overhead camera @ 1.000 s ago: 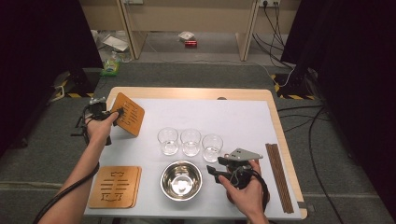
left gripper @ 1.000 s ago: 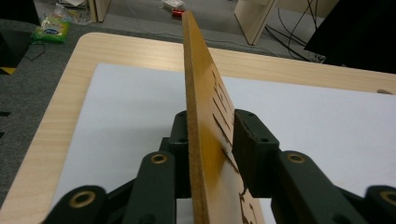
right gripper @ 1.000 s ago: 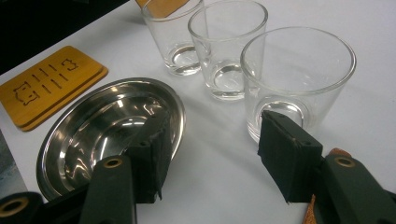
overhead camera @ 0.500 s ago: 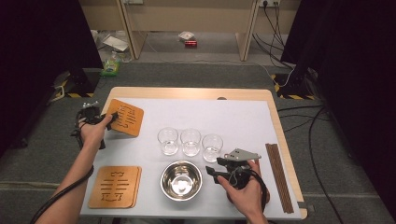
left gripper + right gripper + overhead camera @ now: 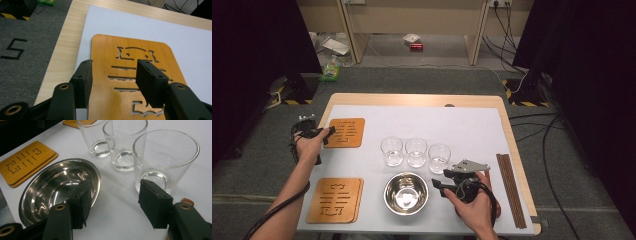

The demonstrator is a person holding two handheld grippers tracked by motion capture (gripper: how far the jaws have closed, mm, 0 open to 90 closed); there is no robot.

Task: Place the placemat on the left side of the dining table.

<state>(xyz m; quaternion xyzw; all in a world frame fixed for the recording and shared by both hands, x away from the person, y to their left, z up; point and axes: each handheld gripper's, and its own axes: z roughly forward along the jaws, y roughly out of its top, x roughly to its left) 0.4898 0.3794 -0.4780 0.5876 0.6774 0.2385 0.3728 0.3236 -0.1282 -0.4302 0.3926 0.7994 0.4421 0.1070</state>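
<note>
So it's a light wooden table (image 5: 512,145) with a white sheet (image 5: 462,130) over most of it, sitting on grey carpet (image 5: 422,80); dark curtains either side and some clutter on the floor at the back.

Count: three clear glasses (image 5: 415,151) in a row, one steel bowl (image 5: 406,193) in front of them, two wooden coasters, and a bundle of dark sticks (image 5: 511,189) along the right edge.

Left gripper (image 5: 323,135) is spread open at the far coaster (image 5: 345,132); its own view shows the jaws straddling that coaster's near edge, apparently not squeezing it. Near coaster (image 5: 335,200) lies by the front edge.

Right gripper (image 5: 438,182) is spread too, holding nothing; its view looks across the bowl and glasses up close.
</note>
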